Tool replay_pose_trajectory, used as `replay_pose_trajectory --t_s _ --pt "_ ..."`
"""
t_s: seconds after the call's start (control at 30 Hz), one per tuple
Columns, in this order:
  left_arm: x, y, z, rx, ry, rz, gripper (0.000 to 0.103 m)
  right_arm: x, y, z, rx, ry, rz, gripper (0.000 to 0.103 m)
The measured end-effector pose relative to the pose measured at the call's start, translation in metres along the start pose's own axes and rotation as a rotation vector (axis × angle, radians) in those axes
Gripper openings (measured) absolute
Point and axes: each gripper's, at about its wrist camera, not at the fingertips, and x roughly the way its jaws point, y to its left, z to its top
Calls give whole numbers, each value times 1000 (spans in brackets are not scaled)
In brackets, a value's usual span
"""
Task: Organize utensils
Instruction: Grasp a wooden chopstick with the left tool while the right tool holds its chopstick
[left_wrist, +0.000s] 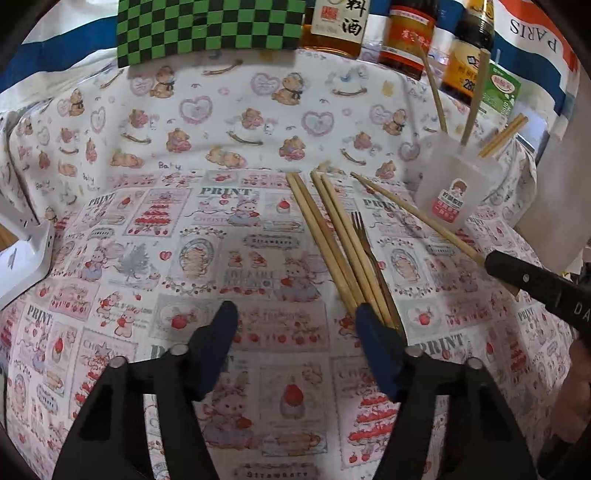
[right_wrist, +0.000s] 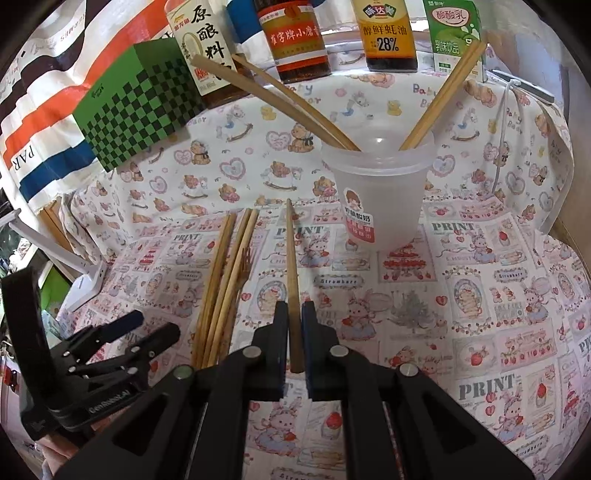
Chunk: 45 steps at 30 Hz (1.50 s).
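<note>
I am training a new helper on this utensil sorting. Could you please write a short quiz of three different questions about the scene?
1. True or false: the right tongs are shut on a single wooden chopstick.
2. What stands in the translucent plastic cup? A) spoons B) wooden chopsticks C) nothing
3. Which metal utensil lies among the loose wooden chopsticks on the printed tablecloth?

Key: 1 true; 2 B; 3 a small metal fork.
</note>
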Motion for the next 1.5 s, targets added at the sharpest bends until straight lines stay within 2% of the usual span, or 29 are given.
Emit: replay_pose_trajectory --t_s 0.1,0.13,0.27,0.33,0.43,0.47,0.53,0.63,0.7,0.73,0.83,0.93,1.07,1.13,1.17,1.23,1.33,1.5 --pt "2 -1 -1 0 16 -17 55 -1 1 0 -6 -3 -6 7" --pt "4 -2 -1 6 29 -14 51 0 0 0 -6 -2 -8 7" --pt "10 -9 -3 48 51 43 45 1 0 0 -1 5 -11 7" --pt "10 -9 -4 47 51 51 45 1 0 0 -6 4 -15 7" --pt "11 -7 -4 55 54 123 44 1 1 0 -9 2 -19 7" --pt "11 -5 -4 43 53 121 41 1 1 0 -9 3 -19 7" --pt "9 2 -3 6 46 92 36 1 1 0 -9 4 -18 7" --pt "1 13 0 -76 16 -57 34 1 1 0 -10 3 -20 7" --pt "-5 8 1 -66 -8 -126 34 1 1 0 -9 2 -21 7" --pt "-6 2 1 -39 -17 -119 34 1 1 0 -9 3 -21 7" --pt "-5 -15 -1 60 -31 -4 34 1 1 -1 -10 1 -23 7" --pt "3 -23 -1 86 5 -16 34 1 1 0 -14 1 -25 7" --pt "10 -25 -1 98 37 13 35 1 0 0 -16 -2 -28 7" --pt "12 -25 -1 98 33 88 35 1 1 0 -18 -3 -31 7" --pt "17 -24 -2 98 62 136 35 1 0 0 -18 -3 -32 7" --pt "16 -19 -2 73 54 111 32 1 1 0 -18 -1 -33 7" --pt "11 -17 -3 56 46 20 30 1 0 0 -19 -3 -33 7" --pt "-3 -28 -4 86 -51 6 30 0 0 0 -19 -6 -35 7"
